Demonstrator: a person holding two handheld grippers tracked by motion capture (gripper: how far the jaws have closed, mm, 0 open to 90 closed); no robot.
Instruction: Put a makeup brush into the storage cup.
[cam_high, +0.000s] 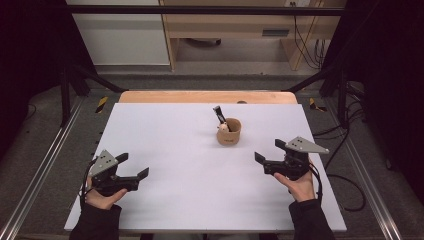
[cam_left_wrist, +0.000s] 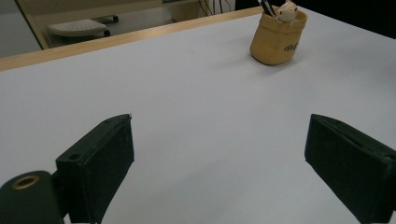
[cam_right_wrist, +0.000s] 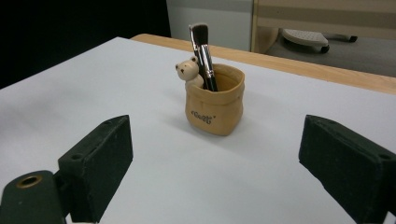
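Tan holder with brush stands ahead of two wide-open, empty grippers.

The tan pouch-shaped holder stands upright on the white tabletop, a makeup brush and a small bear figure rising from it. The right gripper hovers near it with its jaws spread wide, nothing between them. The left gripper, equally wide and empty, sits well apart at the near left.

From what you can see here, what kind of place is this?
Probably a lab or workshop set up for recording. A white table stands inside a dark metal frame, cables hang by wooden furniture behind, and metal rails run along the floor.
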